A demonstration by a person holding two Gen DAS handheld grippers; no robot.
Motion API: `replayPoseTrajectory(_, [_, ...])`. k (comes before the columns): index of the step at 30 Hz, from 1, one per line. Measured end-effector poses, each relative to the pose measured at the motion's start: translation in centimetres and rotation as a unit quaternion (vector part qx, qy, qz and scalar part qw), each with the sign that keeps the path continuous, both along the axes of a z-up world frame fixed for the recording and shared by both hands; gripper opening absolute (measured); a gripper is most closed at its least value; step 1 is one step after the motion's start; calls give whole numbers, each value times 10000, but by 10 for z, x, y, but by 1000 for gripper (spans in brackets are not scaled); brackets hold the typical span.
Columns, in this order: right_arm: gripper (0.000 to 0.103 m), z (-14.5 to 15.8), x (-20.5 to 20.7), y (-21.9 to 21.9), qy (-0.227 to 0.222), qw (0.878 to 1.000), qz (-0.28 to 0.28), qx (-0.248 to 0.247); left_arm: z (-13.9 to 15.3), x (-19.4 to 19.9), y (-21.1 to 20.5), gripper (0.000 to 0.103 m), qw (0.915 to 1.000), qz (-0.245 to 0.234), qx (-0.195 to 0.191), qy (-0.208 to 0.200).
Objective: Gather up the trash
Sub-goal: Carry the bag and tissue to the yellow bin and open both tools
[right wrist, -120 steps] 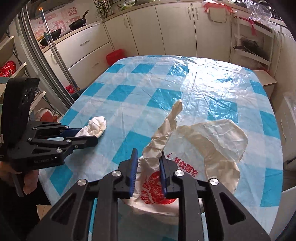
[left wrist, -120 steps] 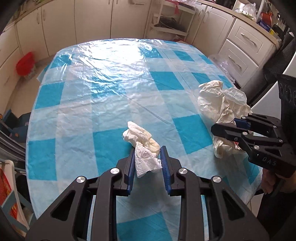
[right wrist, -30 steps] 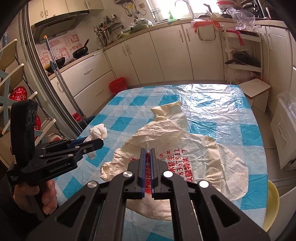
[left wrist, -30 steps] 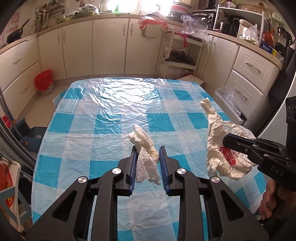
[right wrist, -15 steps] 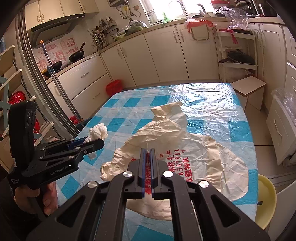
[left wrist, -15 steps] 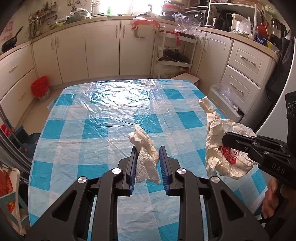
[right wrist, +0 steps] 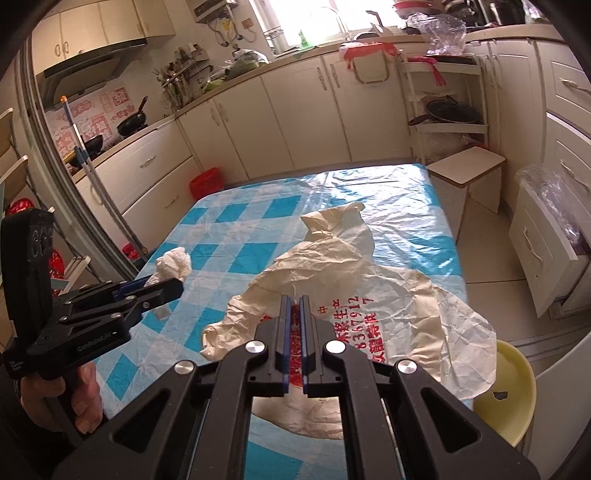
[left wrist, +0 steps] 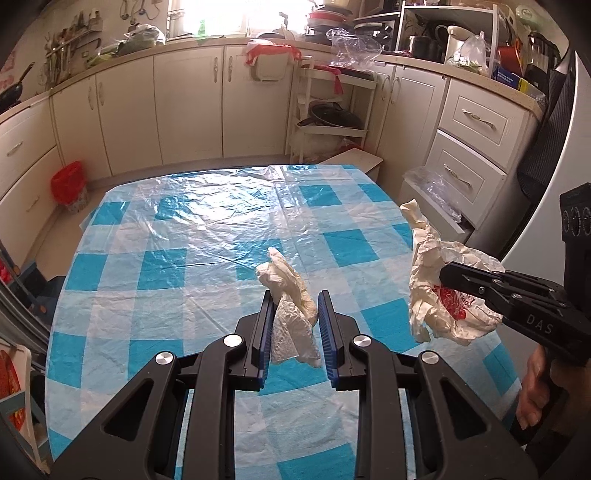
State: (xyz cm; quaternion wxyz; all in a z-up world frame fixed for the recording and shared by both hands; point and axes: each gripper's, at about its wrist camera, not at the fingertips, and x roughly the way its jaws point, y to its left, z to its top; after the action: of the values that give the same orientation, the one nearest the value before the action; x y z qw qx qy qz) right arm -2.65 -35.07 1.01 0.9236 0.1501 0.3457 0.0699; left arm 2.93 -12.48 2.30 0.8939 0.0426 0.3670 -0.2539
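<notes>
Pinching a soft, light tissue (left wrist: pixel 291 314), the left gripper (left wrist: pixel 295 325) needs little force; the right gripper (right wrist: pixel 294 332) presses together on a thin, slippery bag (right wrist: pixel 369 295).

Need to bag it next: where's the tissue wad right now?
The tissue wad is clamped in the left claw, above the checked table; in the left wrist view the bag hangs to its right.

Cream cabinets (left wrist: pixel 188 107), bright window (left wrist: pixel 207 16), blue-checked table (left wrist: pixel 166 266), tiled floor (right wrist: pixel 491 254).
</notes>
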Motion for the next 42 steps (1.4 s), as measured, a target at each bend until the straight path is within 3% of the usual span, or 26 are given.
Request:
replayPoseTrajectory(5, [5, -10, -14, -59, 198, 9960, -841, 241, 3, -13, -40, 22, 9993, -347, -113, 64])
replayPoseTrajectory(10, [5, -35, -29, -114, 606, 9834, -1625, 537, 0, -28, -89, 22, 9973, -637, -281, 224])
replayPoseTrajectory(16, [5, -82, -29, -154, 1389, 9608, -2172, 1017, -5, -44, -159, 22, 9932, -1037, -387, 369])
replayPoseTrajectory(19, [7, -105, -37, -176, 1693, 9401, -2555, 1492, -10, -50, -190, 22, 9910, -1200, -369, 470])
replayPoseTrajectory(21, [9, -99, -49, -187, 1570, 9311, -2808, 1719, -15, -51, -204, 22, 9896, -1271, -350, 575])
replayPoseTrajectory(22, [17, -90, -53, -191, 1417, 9306, -2884, 1754, -19, -52, -212, 22, 9887, -1311, -324, 649])
replayPoseTrajectory(25, [46, -46, -68, -189, 752, 9390, -3011, 1482, -34, -53, -234, 22, 9862, -1408, -202, 847])
replayPoseTrajectory(30, [61, 21, -94, -181, -310, 9498, -2945, 1007, -55, -55, -271, 22, 9804, -1598, 2, 1155])
replayPoseTrajectory(34, [65, 46, -111, -188, -727, 9463, -3031, 859, -71, -56, -299, 34, 9763, -1651, 223, 1381])
replayPoseTrajectory(36, [65, 47, -112, -193, -759, 9449, -3037, 953, -76, -54, -306, 42, 9755, -1614, 308, 1465])
replayPoseTrajectory(38, [65, 45, -110, -198, -733, 9436, -3045, 1074, -75, -50, -309, 58, 9755, -1572, 266, 1515])
replayPoseTrajectory(42, [71, 47, -111, -202, -735, 9393, -3135, 1185, -67, -50, -300, 66, 9779, -1458, 225, 1483])
